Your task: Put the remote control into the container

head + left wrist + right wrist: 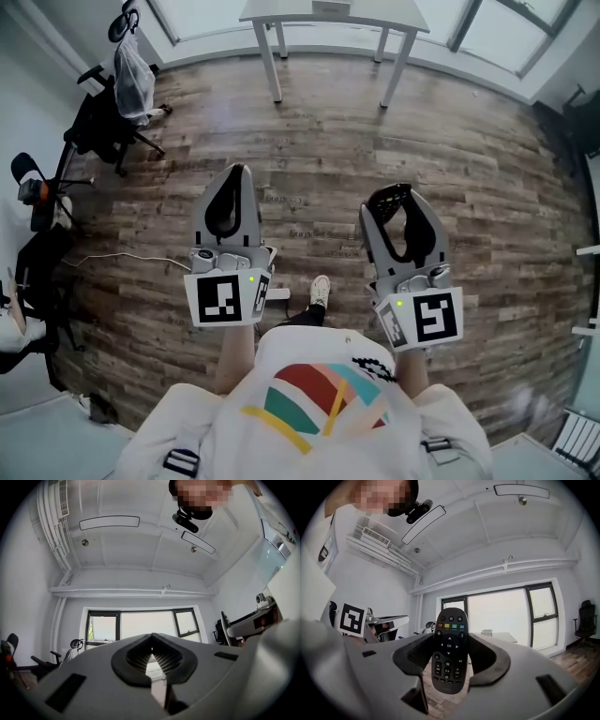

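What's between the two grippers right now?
Head view: wood floor and the person's white shoe lie between the left gripper and the right gripper.

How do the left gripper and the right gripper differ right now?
The left gripper has its jaws closed together; the right gripper has its jaws apart. The left gripper holds nothing; the right gripper clamps the black remote control, upright, buttons toward its camera. Both are grey, carry marker cubes and hang over the wooden floor.

Left claw (235,172) jaws together, empty; right claw (399,193) clamps remote control (449,651).
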A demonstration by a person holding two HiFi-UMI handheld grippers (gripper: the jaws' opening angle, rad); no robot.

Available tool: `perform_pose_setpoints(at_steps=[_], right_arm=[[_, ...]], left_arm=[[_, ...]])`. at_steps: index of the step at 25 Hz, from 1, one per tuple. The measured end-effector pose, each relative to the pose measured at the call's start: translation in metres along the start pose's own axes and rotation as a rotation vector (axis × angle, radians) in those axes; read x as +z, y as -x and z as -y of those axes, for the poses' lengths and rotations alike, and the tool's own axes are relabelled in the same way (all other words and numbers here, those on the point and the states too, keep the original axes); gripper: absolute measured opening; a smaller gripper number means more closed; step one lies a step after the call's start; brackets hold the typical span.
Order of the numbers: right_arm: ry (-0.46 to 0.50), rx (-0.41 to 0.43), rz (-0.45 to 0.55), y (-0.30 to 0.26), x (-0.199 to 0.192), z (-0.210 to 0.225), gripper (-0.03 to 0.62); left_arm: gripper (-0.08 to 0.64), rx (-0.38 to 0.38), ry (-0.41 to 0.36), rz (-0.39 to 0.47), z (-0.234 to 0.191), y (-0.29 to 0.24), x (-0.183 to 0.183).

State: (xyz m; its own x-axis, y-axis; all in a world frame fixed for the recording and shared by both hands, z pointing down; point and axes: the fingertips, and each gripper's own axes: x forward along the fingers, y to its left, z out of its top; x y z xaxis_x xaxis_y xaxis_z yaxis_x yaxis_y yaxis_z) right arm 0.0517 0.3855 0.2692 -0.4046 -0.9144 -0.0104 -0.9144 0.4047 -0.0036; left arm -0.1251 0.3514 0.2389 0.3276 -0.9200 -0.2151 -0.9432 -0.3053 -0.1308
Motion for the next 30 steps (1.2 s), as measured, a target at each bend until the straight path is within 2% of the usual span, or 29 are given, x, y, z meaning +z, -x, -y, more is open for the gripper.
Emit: perform_pose_setpoints(at_steps=[3,5,11,15,21,24,30], right_arm=[[0.003,-0.011,0.004,-0.023,0.003,0.012,0.238],[-0.009,-0.01,0.006,-0.032,0.003,0.014,0.238],[-0.012,0.007,-0.024,-0.046,-0.01,0.021,0.238],[-0.012,0.022,-0.012,-0.063,-0.008,0.027,0.238],[-0.05,0.072,-0.041,-0.107,-0.022,0.035,0.236],[-0.041,0.09,-0.043,-0.13,-0.022,0.042,0.238],[-0.03,0.1,-0.058,-0.179,-0.023,0.066,0.238]], left_arm=[[0.008,-0.021,0.001,0.038,-0.005,-0.026,-0.002],[0.008,-0.023,0.007,0.027,-0.009,-0.035,-0.007],[0.008,0.0,0.036,-0.016,-0.012,-0.052,-0.022],[0.008,0.022,0.031,0.005,-0.02,-0.062,-0.023],[0.008,0.063,0.03,-0.03,-0.037,-0.084,-0.041],[0.008,0.075,0.011,-0.044,-0.045,-0.102,-0.05],[0.008,0.099,0.027,-0.04,-0.062,-0.148,-0.059]])
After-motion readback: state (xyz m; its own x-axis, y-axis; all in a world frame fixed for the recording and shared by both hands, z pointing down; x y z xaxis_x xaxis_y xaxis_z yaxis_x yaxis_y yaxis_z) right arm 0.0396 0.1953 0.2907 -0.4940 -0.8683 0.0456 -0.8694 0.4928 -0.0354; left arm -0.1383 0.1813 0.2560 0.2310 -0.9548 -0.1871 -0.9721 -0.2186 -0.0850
